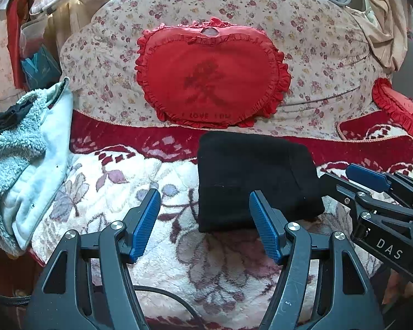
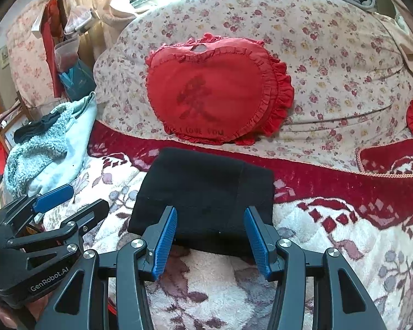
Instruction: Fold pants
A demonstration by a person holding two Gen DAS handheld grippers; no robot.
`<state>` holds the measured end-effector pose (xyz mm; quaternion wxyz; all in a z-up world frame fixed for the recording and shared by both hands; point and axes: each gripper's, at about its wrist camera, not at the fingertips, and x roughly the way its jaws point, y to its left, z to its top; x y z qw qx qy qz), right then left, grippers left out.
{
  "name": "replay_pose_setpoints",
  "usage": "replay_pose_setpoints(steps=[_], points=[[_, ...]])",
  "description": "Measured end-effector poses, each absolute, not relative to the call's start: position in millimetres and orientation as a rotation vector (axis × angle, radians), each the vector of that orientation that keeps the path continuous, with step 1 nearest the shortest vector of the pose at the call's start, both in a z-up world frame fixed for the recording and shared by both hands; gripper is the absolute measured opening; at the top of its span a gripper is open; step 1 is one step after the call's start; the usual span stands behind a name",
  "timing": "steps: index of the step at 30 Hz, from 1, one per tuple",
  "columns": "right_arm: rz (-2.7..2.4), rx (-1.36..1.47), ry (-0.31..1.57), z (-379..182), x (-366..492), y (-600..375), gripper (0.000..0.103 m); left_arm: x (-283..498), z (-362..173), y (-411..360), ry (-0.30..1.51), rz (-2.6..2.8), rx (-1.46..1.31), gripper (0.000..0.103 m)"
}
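Observation:
The black pants (image 1: 250,178) lie folded into a compact rectangle on the flowered blanket (image 1: 124,192). They also show in the right wrist view (image 2: 206,192). My left gripper (image 1: 205,209) is open and empty, just in front of the pants' near left corner. My right gripper (image 2: 210,225) is open and empty, its blue pads at the pants' near edge. The right gripper also shows in the left wrist view (image 1: 352,181), beside the pants' right side. The left gripper shows at the left of the right wrist view (image 2: 68,200).
A red heart-shaped pillow (image 1: 212,74) leans on a floral duvet roll (image 1: 316,41) behind the pants. A pale blue fleece garment (image 1: 27,151) is heaped at the left. A second red pillow (image 1: 399,107) lies at the far right.

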<state>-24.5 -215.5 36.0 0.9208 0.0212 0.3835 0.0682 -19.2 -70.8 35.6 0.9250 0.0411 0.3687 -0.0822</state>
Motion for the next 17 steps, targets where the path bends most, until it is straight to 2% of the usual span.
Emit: replay_pose_setpoints(steps=[17], points=[[0.113, 0.064, 0.819, 21.4, -15.6, -231.6, 0.049, -3.1, 21.4, -66.6, 0.805, -0.169, 0.074, 0.067]])
